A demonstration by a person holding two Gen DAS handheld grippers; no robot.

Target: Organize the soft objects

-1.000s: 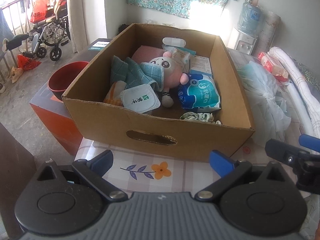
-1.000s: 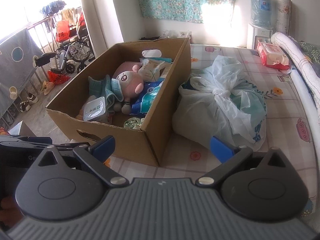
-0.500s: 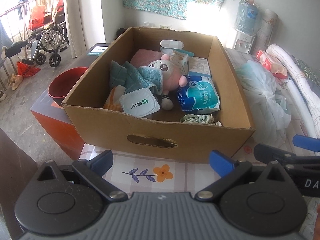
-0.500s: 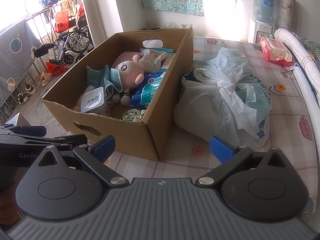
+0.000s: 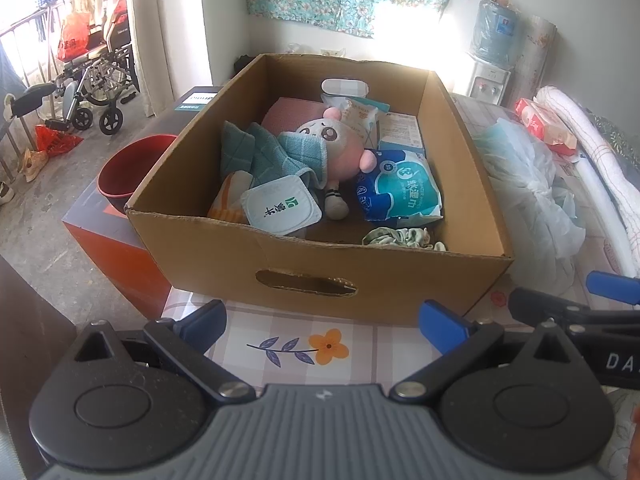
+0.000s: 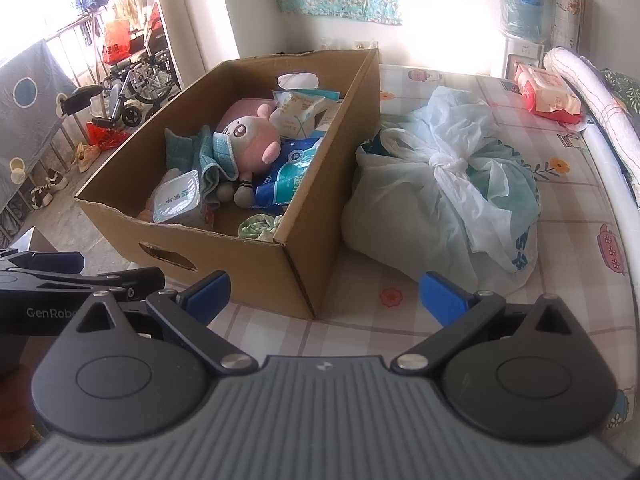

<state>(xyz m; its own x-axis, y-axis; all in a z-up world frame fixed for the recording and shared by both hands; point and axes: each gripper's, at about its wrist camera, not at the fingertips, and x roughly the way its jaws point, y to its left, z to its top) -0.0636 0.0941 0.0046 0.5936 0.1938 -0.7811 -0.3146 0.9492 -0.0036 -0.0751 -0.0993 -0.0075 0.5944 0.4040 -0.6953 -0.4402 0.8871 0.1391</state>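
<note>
A cardboard box [image 5: 304, 264] [image 6: 256, 264] stands on the flowered tablecloth. It holds a pink plush doll [image 5: 340, 148] [image 6: 250, 138], a teal towel [image 5: 260, 152], a blue tissue pack [image 5: 400, 192], a white wipes tub [image 5: 280, 210], snack packs and a green scrunchie [image 5: 396, 237]. A tied white plastic bag [image 6: 440, 184] [image 5: 528, 184] lies right of the box. My left gripper [image 5: 322, 320] is open and empty in front of the box. My right gripper [image 6: 324, 294] is open and empty, near the box's front right corner.
A red basin [image 5: 128, 164] sits on an orange box [image 5: 112, 248] left of the table. A pink wipes pack [image 6: 546, 94], a rolled mat [image 6: 592, 92] and a water dispenser [image 6: 520, 20] are at the far right. A wheelchair [image 5: 96, 84] stands on the floor at left.
Both grippers have drawn back a little from the box and lifted slightly. The right gripper shows further in at the left view's right edge. Nothing in the box moved.
</note>
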